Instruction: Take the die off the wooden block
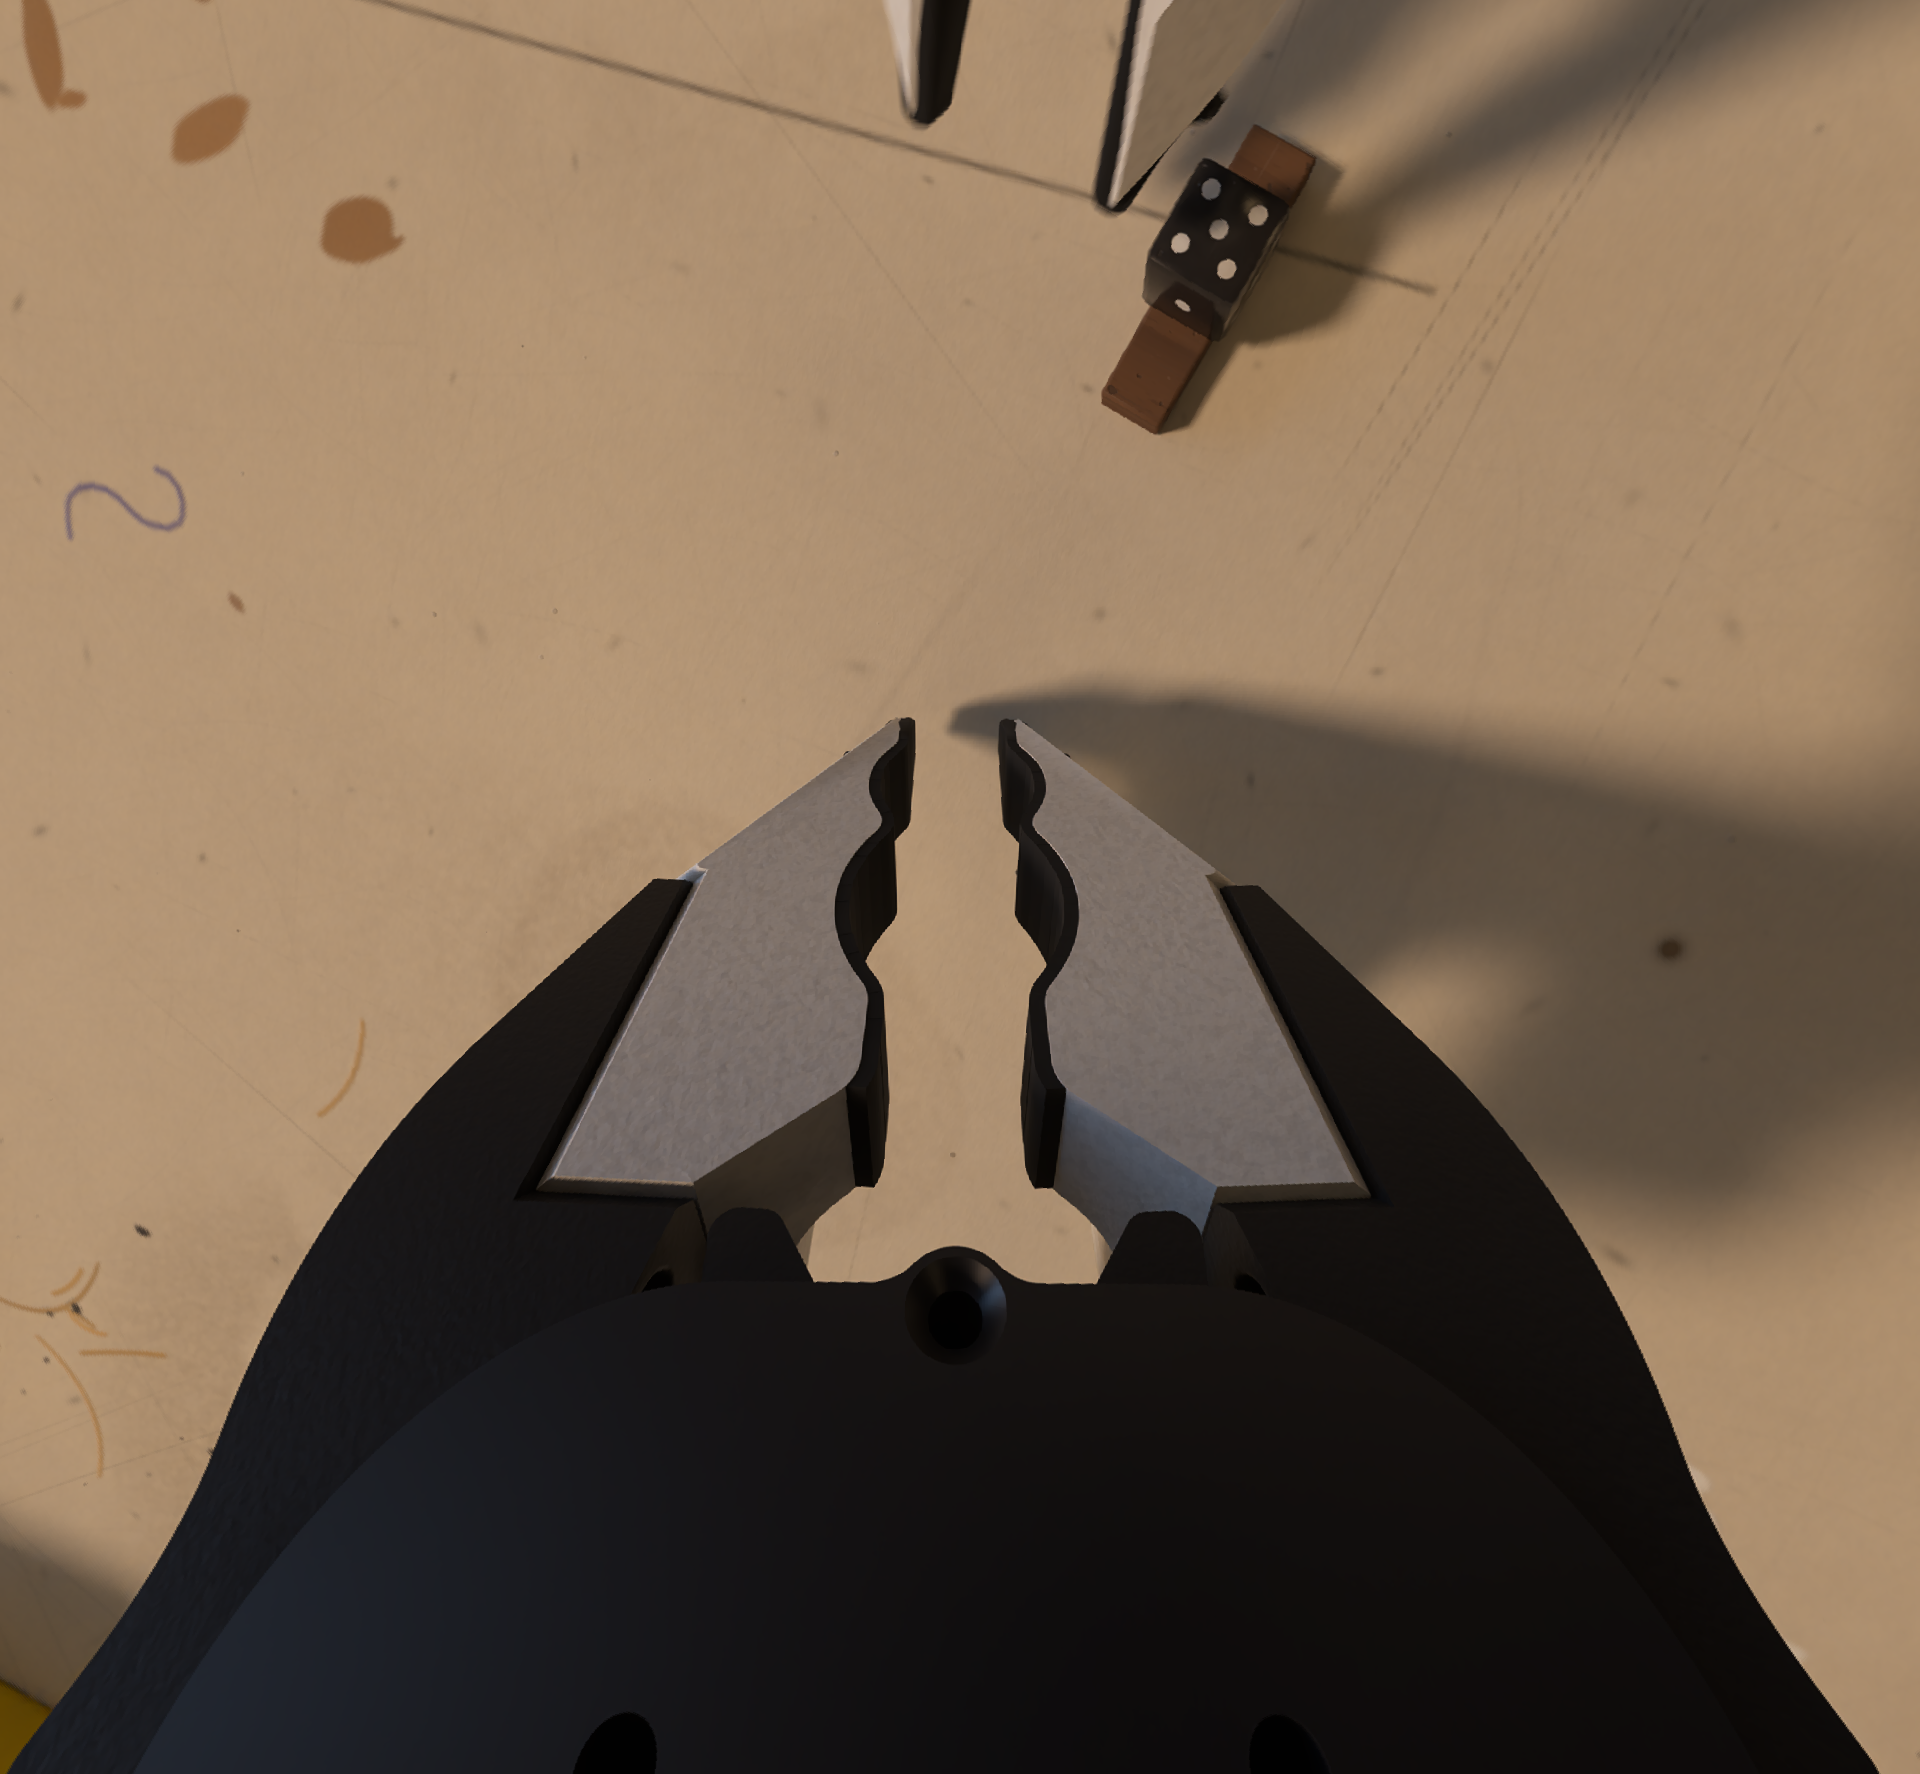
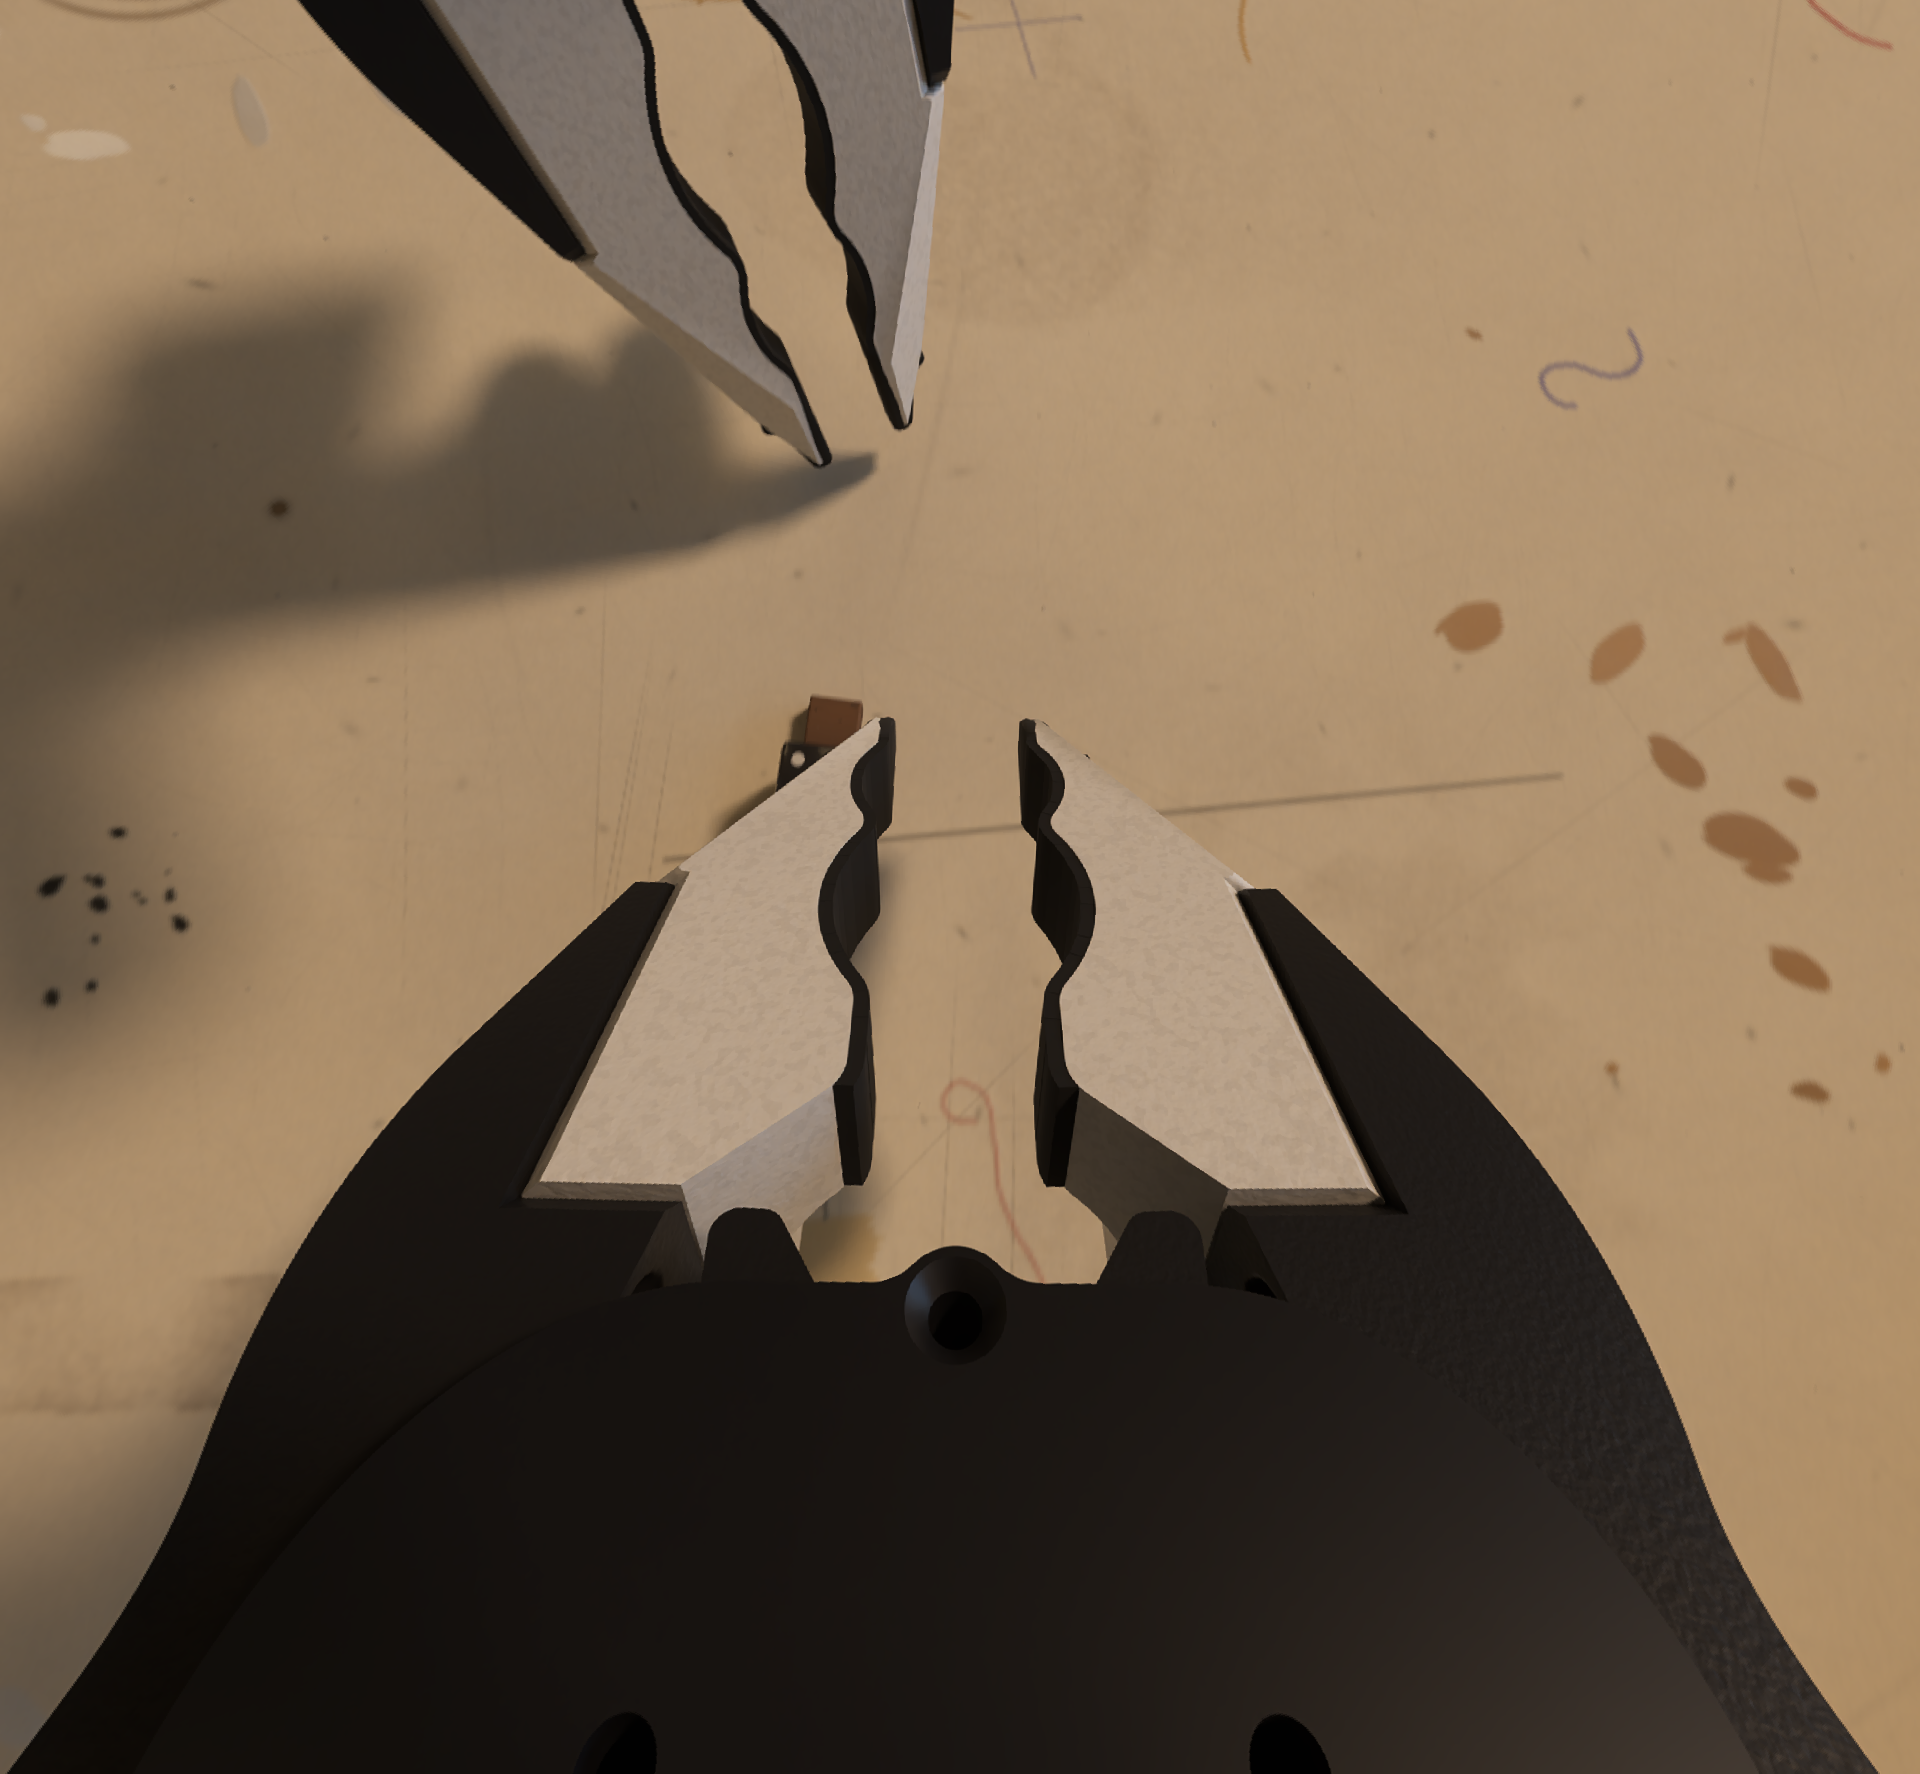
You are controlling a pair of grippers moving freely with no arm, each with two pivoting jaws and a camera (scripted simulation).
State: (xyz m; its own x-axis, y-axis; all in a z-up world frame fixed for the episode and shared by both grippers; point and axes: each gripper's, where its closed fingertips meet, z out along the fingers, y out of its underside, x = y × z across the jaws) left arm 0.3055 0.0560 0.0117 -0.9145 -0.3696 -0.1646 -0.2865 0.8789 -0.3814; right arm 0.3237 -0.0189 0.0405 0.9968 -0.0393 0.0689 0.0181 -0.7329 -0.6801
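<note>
The left claw [image 1: 956,725] hangs over the table [image 1: 623,529] with its two fingers parted by a narrow gap and nothing between them; only bare tan surface shows through the slot. Ahead of it and off to its right, well apart from its tips, the black die [image 1: 1214,241] with white pips sits on top of the wooden block [image 1: 1153,379], a slim brown bar lying flat on the table, its ends sticking out beyond the die on both sides. The right claw [image 2: 956,725] is likewise slightly open and empty, its gap a little wider than the left's. In the left wrist view one of its fingertips [image 1: 1117,192] comes down just beside the die; whether they touch cannot be told. From the right wrist view, the die [image 2: 795,760] and the block [image 2: 834,716] peek out from behind the claw's left finger, outside the gap rather than in it. The table is marked with brown smears and thin scribbles.
</note>
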